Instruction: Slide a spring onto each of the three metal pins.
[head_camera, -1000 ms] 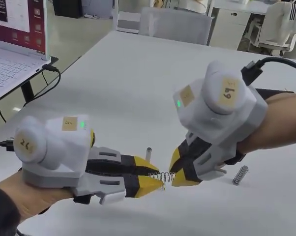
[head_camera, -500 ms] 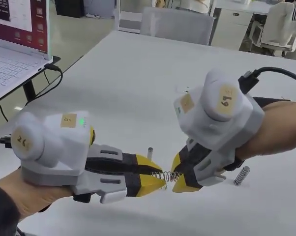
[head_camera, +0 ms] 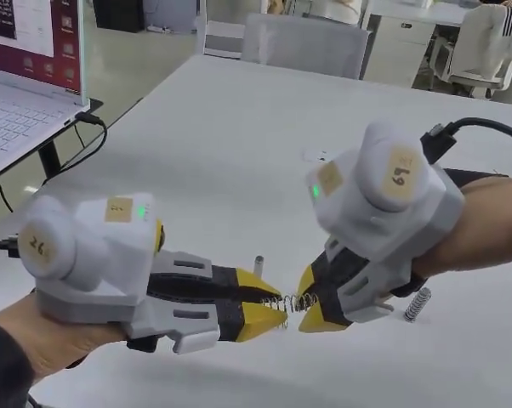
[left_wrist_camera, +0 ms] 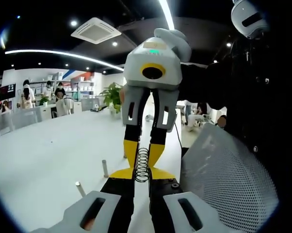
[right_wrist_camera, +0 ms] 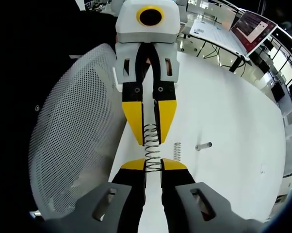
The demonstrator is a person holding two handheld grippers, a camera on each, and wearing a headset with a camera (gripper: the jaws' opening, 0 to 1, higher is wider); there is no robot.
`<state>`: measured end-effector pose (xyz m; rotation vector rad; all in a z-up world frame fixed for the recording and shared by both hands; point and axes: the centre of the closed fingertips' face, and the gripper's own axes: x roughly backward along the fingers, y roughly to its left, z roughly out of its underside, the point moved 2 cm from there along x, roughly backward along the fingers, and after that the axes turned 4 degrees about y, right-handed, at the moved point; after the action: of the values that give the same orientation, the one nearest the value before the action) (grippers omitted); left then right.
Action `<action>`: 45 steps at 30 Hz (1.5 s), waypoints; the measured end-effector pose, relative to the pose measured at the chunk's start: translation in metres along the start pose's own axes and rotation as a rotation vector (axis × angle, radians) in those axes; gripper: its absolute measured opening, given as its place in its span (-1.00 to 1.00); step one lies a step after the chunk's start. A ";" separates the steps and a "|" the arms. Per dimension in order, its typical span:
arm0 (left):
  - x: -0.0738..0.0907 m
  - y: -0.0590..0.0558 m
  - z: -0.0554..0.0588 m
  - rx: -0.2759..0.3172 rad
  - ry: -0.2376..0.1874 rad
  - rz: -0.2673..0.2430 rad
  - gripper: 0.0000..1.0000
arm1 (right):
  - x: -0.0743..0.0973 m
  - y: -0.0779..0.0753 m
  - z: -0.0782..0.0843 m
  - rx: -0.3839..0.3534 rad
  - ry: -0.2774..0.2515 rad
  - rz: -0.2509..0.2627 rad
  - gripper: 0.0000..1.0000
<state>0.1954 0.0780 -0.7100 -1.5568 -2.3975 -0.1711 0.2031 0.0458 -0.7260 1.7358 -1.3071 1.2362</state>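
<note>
Spring (head_camera: 288, 303) of thin coiled metal wire gripped at both ends, lying horizontal over white surface (head_camera: 239, 144). Yellow-tipped black left claw (head_camera: 275, 313) closed on one end; yellow-tipped black right claw (head_camera: 307, 311) closed on opposite end, tips facing. Short upright metal pin (head_camera: 258, 263) just behind spring. Second grey coil spring (head_camera: 417, 303) lying on surface, right of right claw.

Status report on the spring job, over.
Left tongs and right tongs both shut on one spring, held between them. Upright pin just behind, bare. Spare spring lies by right tongs. Nothing in the way.
</note>
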 end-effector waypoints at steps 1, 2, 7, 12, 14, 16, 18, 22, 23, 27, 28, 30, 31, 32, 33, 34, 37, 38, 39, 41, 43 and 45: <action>0.000 0.000 0.000 -0.001 0.001 0.000 -0.95 | 0.001 0.000 -0.001 -0.002 0.000 0.000 -0.82; 0.000 -0.001 0.000 -0.001 0.003 0.001 -0.95 | 0.003 0.000 -0.002 -0.004 -0.003 0.002 -0.82; -0.001 -0.002 0.002 -0.005 0.010 0.004 -0.95 | 0.008 0.001 -0.006 -0.011 -0.008 -0.002 -0.83; -0.003 -0.004 0.005 -0.021 0.029 0.012 -0.95 | 0.010 0.005 -0.010 -0.020 -0.009 -0.025 -0.83; -0.004 -0.005 0.007 -0.027 0.037 0.015 -0.95 | 0.011 0.006 -0.011 -0.021 -0.010 -0.030 -0.83; -0.005 -0.005 0.007 -0.032 0.042 0.016 -0.95 | 0.011 0.006 -0.013 -0.022 -0.013 -0.035 -0.83; -0.005 -0.006 0.008 -0.035 0.045 0.018 -0.95 | 0.013 0.007 -0.015 -0.025 -0.020 -0.039 -0.83; -0.005 -0.006 0.008 -0.036 0.045 0.021 -0.95 | 0.015 0.007 -0.020 -0.026 -0.029 -0.040 -0.83; -0.006 -0.006 0.008 -0.037 0.045 0.022 -0.95 | 0.015 0.007 -0.021 -0.025 -0.029 -0.040 -0.83; -0.007 -0.007 0.010 -0.038 0.050 0.027 -0.95 | 0.015 0.008 -0.024 -0.014 -0.024 -0.040 -0.83; -0.007 -0.007 0.010 -0.039 0.051 0.028 -0.95 | 0.015 0.008 -0.025 -0.014 -0.024 -0.043 -0.83; -0.007 -0.006 0.010 -0.038 0.050 0.027 -0.95 | 0.015 0.008 -0.027 -0.011 -0.027 -0.041 -0.83; -0.007 -0.006 0.010 -0.037 0.050 0.028 -0.95 | 0.015 0.008 -0.027 -0.011 -0.025 -0.042 -0.83; -0.007 -0.006 0.010 -0.037 0.051 0.028 -0.95 | 0.015 0.008 -0.027 -0.009 -0.022 -0.042 -0.83; -0.007 -0.007 0.010 -0.037 0.052 0.029 -0.95 | 0.014 0.008 -0.028 -0.006 -0.018 -0.041 -0.83; -0.007 -0.007 0.010 -0.036 0.052 0.029 -0.95 | 0.014 0.008 -0.028 -0.003 -0.018 -0.041 -0.83; -0.008 -0.008 0.011 -0.033 0.051 0.035 -0.95 | 0.015 0.009 -0.030 0.011 -0.009 -0.042 -0.83; -0.008 -0.008 0.011 -0.033 0.052 0.037 -0.95 | 0.015 0.010 -0.030 0.012 -0.008 -0.042 -0.83; -0.009 -0.008 0.011 -0.033 0.052 0.038 -0.95 | 0.015 0.009 -0.030 0.013 -0.007 -0.041 -0.83; -0.009 -0.008 0.011 -0.032 0.052 0.040 -0.95 | 0.015 0.010 -0.031 0.016 -0.007 -0.041 -0.83; -0.010 -0.008 0.011 -0.033 0.053 0.041 -0.95 | 0.015 0.010 -0.032 0.021 -0.005 -0.040 -0.83; -0.010 -0.009 0.011 -0.033 0.055 0.044 -0.95 | 0.015 0.010 -0.033 0.022 -0.003 -0.042 -0.83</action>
<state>0.1896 0.0683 -0.7233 -1.5967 -2.3284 -0.2425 0.1845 0.0662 -0.7010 1.7720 -1.2570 1.2297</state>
